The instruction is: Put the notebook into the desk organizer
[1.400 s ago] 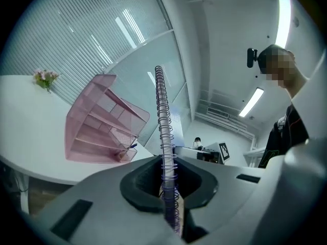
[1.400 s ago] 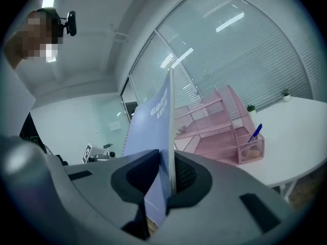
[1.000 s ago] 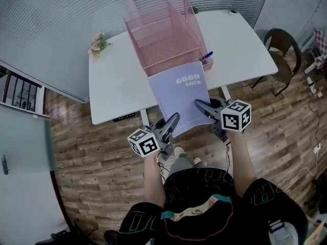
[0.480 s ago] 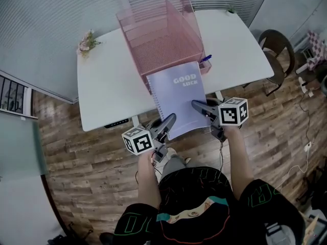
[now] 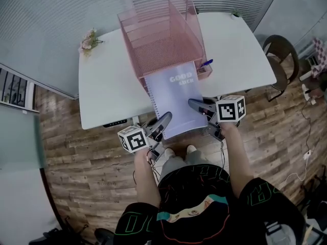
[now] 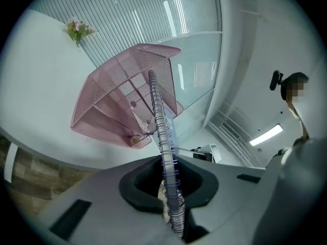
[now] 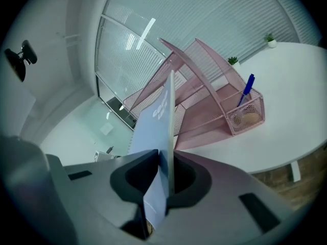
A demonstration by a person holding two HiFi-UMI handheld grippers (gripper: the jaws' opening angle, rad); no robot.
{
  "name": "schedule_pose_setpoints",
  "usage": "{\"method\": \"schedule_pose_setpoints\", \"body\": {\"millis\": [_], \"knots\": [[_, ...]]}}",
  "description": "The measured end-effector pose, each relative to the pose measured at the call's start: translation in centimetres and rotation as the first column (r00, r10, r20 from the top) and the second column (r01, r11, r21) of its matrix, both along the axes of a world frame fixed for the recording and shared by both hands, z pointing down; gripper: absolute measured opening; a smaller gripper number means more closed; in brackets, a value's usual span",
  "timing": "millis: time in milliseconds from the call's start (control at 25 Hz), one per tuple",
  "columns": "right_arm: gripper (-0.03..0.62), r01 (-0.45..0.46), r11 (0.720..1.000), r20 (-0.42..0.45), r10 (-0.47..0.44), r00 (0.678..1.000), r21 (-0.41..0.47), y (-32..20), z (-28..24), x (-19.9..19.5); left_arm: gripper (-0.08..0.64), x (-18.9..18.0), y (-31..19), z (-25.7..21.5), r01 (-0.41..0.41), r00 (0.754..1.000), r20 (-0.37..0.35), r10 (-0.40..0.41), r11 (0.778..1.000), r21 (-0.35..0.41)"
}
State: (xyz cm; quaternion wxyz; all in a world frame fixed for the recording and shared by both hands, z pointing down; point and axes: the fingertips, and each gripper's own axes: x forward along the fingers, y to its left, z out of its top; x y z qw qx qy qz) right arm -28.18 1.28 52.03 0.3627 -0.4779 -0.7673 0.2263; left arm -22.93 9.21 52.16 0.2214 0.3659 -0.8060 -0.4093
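Since a second ago the notebook [image 5: 173, 103] has gone forward, and its far edge now reaches the open front of the pink organizer [image 5: 158, 40] on the white table [image 5: 102, 86]. Both grippers hold it by its near end. The left gripper [image 5: 165, 119] is clamped on the spiral-bound edge, and the right gripper [image 5: 194, 104] is clamped on the opposite edge. Most of the notebook is outside the organizer, over the table's near edge. A blue pen [image 5: 206, 63] stands in the organizer's small side cup.
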Motion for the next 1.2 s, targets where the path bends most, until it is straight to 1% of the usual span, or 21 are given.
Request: {"method": "schedule_pose_setpoints", "body": {"millis": [120, 240, 280, 360, 400, 440, 560, 680, 800, 880, 960, 1040, 1080, 1120, 1200], "knots": [[0.055, 0.009, 1.000, -0.028, -0.009, 1.000, -0.022, 0.0, 0.0, -0.8, 0.046, -0.6, -0.1, -0.1, 0.006, 1.000, -0.009, -0.006, 1.000, -0.001], [0.057, 0.010, 0.998, -0.049, -0.013, 0.999, -0.061, 0.2, -0.4, -1.2, 0.078, -0.7, 0.0, -0.6, 0.005, 1.000, 0.010, -0.005, 1.000, -0.003], [0.055, 0.007, 0.997, -0.056, -0.011, 0.998, -0.072, 0.2, -0.4, -1.5, 0.113, -0.8, 0.0, -0.8, -0.002, 1.000, 0.020, 0.002, 1.000, -0.003], [0.041, 0.000, 0.994, -0.081, -0.009, 0.997, -0.110, 0.2, -0.8, -1.8, 0.230, -1.0, -0.5, -1.3, -0.031, 0.999, 0.043, 0.032, 0.999, -0.013], [0.035, -0.004, 0.991, -0.097, -0.009, 0.995, -0.134, 0.3, -1.1, -1.8, 0.290, -0.9, -0.8, -1.5, -0.047, 0.997, 0.055, 0.048, 0.998, -0.029], [0.034, -0.007, 0.989, -0.109, -0.009, 0.994, -0.151, 0.5, -1.3, -1.7, 0.330, -0.6, -1.0, -1.6, -0.058, 0.996, 0.067, 0.061, 0.997, -0.048], [0.034, -0.001, 0.985, -0.137, -0.023, 0.990, -0.173, 1.0, -1.5, -2.2, 0.386, -0.4, -0.8, -1.7, -0.069, 0.992, 0.096, 0.077, 0.994, -0.090], [0.034, 0.001, 0.981, -0.156, -0.032, 0.987, -0.194, 1.6, -1.5, -3.4, 0.407, -0.6, 0.2, -0.9, -0.066, 0.992, 0.095, 0.077, 0.991, -0.119], [0.034, -0.010, 0.969, -0.167, -0.033, 0.985, -0.247, 1.9, -2.2, -4.1, 0.405, 0.6, 1.3, 0.1, -0.067, 0.993, 0.085, 0.079, 0.989, -0.131], [0.034, -0.018, 0.954, -0.177, -0.036, 0.984, -0.299, 2.0, -3.0, -4.3, 0.385, 1.9, 1.4, 1.2, -0.098, 0.992, 0.067, 0.108, 0.985, -0.141], [0.032, -0.025, 0.945, -0.174, -0.034, 0.984, -0.326, 1.9, -3.6, -4.8, 0.361, 3.4, 0.9, 2.4, -0.142, 0.988, 0.039, 0.149, 0.978, -0.150], [0.034, -0.021, 0.943, -0.161, -0.035, 0.986, -0.332, 1.9, -3.8, -5.4, 0.298, 4.1, 0.0, 2.9, -0.171, 0.984, 0.036, 0.177, 0.976, -0.135], [0.034, -0.020, 0.943, -0.165, -0.037, 0.986, -0.333, 2.0, -3.9, -5.7, 0.269, 4.1, -0.5, 2.6, -0.171, 0.983, 0.051, 0.178, 0.978, -0.117], [0.034, -0.023, 0.943, -0.177, -0.038, 0.983, -0.331, 2.2, -3.8, -5.9, 0.230, 3.8, -0.8, 2.2, -0.162, 0.983, 0.073, 0.169, 0.982, -0.097], [0.034, -0.038, 0.947, -0.208, -0.031, 0.978, -0.319, 2.4, -3.4, -6.3, 0.149, 2.9, -1.1, 1.4, -0.119, 0.986, 0.112, 0.125, 0.991, -0.061]]}}
